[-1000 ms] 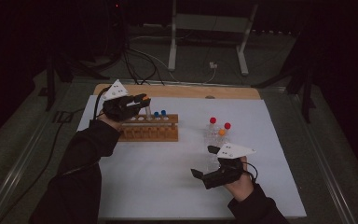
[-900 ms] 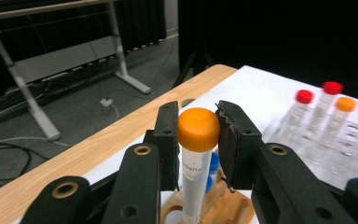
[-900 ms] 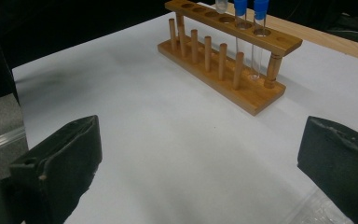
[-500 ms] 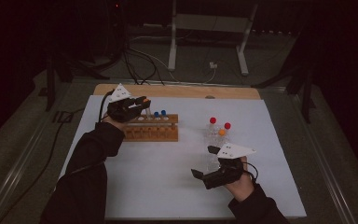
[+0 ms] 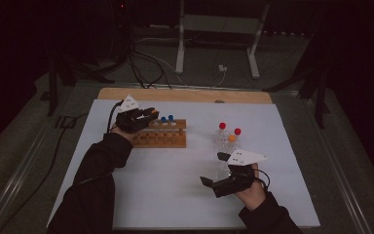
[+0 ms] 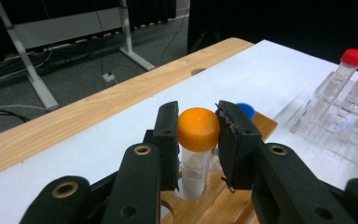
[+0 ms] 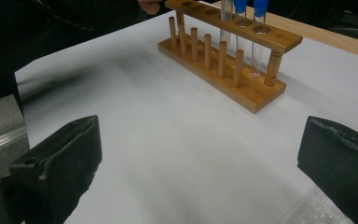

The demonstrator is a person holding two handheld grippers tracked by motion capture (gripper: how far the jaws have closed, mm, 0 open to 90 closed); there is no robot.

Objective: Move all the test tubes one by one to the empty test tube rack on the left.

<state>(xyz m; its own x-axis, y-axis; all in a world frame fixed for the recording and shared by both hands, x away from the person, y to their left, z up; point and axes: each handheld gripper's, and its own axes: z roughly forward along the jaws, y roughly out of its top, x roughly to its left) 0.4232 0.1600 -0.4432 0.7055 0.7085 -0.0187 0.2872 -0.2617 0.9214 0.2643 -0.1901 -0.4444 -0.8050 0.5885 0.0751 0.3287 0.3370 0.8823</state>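
Note:
A wooden tube rack stands at the back left of the white mat. My left gripper is at the rack's left end, shut on an orange-capped tube whose body sits in a rack hole. Two blue-capped tubes stand in the rack just right of it. A clear plastic rack to the right holds red-capped and orange-capped tubes. My right gripper hovers in front of the clear rack, open and empty. In the right gripper view it faces the wooden rack.
A bare wooden strip of the table runs behind the mat. Beyond it, a metal stand and cables lie on the dark floor. The mat's front and centre between the two hands are bare.
My left gripper has shifted slightly right and down over the wooden rack, still holding the orange-capped tube. The right gripper has stayed in place.

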